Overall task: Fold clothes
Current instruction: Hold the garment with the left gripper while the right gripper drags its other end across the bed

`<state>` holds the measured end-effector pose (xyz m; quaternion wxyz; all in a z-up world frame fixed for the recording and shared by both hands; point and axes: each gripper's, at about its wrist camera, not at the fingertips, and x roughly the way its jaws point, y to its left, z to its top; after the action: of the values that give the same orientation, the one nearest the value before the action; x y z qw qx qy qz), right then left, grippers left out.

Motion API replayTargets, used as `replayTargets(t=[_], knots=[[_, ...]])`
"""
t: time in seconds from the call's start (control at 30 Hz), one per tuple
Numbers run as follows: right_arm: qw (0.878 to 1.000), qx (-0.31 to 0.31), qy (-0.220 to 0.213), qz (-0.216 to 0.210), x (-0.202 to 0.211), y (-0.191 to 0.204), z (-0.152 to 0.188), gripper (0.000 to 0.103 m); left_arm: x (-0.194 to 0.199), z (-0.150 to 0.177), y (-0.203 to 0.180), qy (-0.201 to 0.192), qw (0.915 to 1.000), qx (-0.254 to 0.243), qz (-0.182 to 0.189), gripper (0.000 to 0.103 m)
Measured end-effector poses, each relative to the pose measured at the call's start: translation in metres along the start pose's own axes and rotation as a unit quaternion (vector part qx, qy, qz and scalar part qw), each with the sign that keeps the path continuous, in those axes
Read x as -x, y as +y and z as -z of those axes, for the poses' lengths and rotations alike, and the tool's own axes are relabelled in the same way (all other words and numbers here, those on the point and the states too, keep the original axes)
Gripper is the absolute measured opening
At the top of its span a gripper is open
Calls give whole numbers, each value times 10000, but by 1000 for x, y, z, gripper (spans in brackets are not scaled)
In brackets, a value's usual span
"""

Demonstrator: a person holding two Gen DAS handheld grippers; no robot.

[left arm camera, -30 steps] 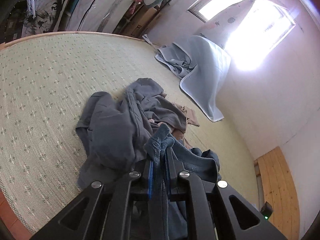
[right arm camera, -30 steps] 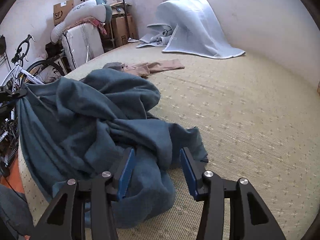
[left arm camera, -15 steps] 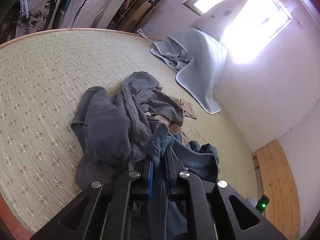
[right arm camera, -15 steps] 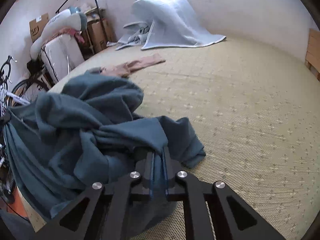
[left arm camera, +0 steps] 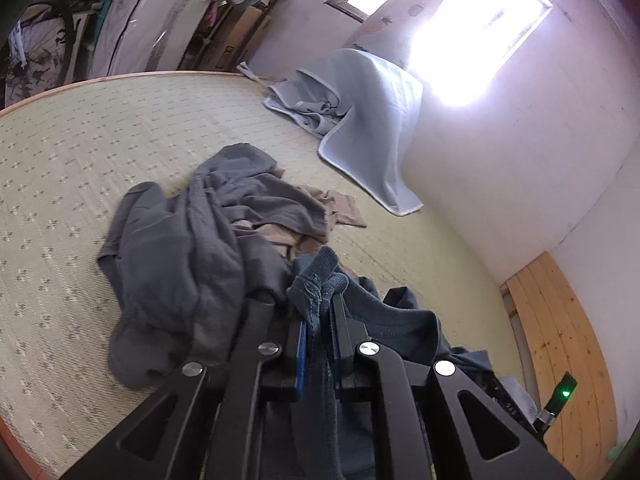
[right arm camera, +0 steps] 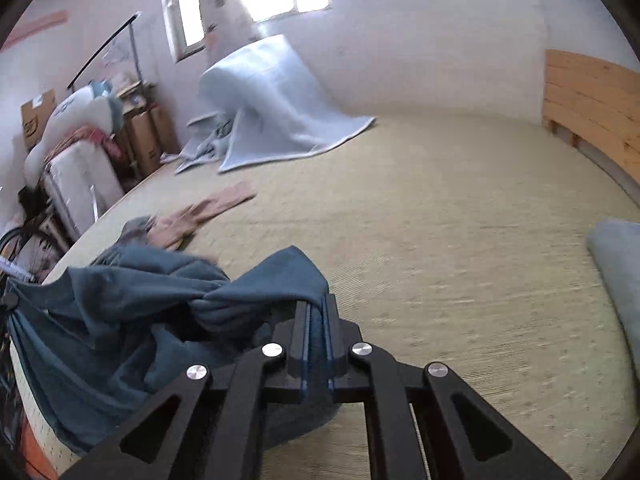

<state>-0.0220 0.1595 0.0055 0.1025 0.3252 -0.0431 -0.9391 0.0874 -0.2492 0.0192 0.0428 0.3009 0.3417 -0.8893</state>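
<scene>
Near the front edge of the mat [right arm camera: 460, 240] we find the teal garment [right arm camera: 132, 308], bunched and lifted off the surface, strung between our two tools. Our right gripper [right arm camera: 317, 320] has its fingers pressed together on a twisted fold of that cloth, which fans out above the tips and sags away to the left. Our left gripper [left arm camera: 320, 320] likewise pinches a ribbed edge of the same teal garment [left arm camera: 320, 276] between closed fingers, with the cloth poking up past the tips and a collar-like band hanging just to the right of them. Just beyond the left tool a grey garment [left arm camera: 188, 248] lies crumpled on the mat [left arm camera: 80, 152], touching the teal one, and a tan garment [left arm camera: 340, 212] sticks out from under its far side. Farther off, toward the mat's far edge, a pale blue blanket [left arm camera: 372, 112] is draped from the wall down onto the surface. Past the mat's left edge we see a bicycle wheel [left arm camera: 44, 44] and wrapped bundles [left arm camera: 136, 28]; a wooden headboard [right arm camera: 592, 96] stands along the right edge.
</scene>
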Motion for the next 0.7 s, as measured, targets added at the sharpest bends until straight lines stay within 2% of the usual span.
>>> replayTargets(t=[0.27,0.33,0.53,0.7], knots=[[9958,-487,-527,563,52,-62,-18,4,-11,6,-22,2,9999,-34,133,9],[9949,-550,-544,650,64,-77,-19,4,-14,7,-29,-10,9999,-38,136,9],[9940,-579,-338,870,88,-112,-10,4,-18,9,-45,-191,9997,81,111,9],[9965,-259,247,757,86,-124,8,4,-24,15,-55,-294,9994,168,-43,9]])
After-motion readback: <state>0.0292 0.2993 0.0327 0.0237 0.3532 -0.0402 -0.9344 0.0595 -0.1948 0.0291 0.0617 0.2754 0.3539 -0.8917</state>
